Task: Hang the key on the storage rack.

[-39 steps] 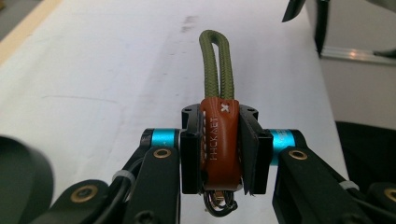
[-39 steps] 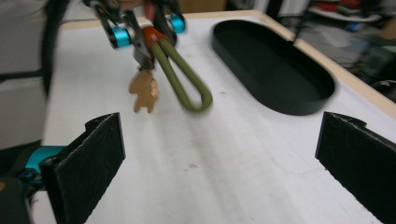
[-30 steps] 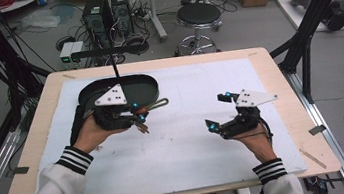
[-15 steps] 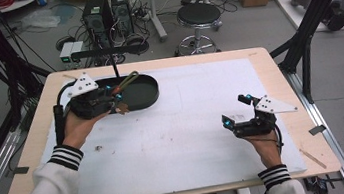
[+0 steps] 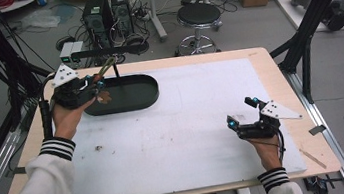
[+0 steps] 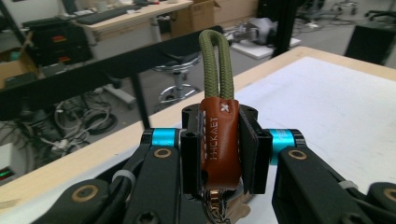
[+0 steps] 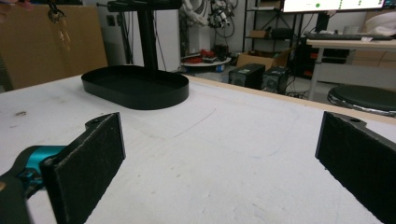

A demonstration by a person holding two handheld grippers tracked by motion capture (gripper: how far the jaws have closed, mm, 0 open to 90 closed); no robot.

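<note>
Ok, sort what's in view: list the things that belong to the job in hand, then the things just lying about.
In the job:
- keychain, clamped in the left tool
- black tray with its T-shaped stand

Just there:
- right tool, open, holding nothing
- white mat
- stool
- computer towers

Even, soft indoor light with faint shadows; near claw parts blur slightly, and backgrounds go soft.
</note>
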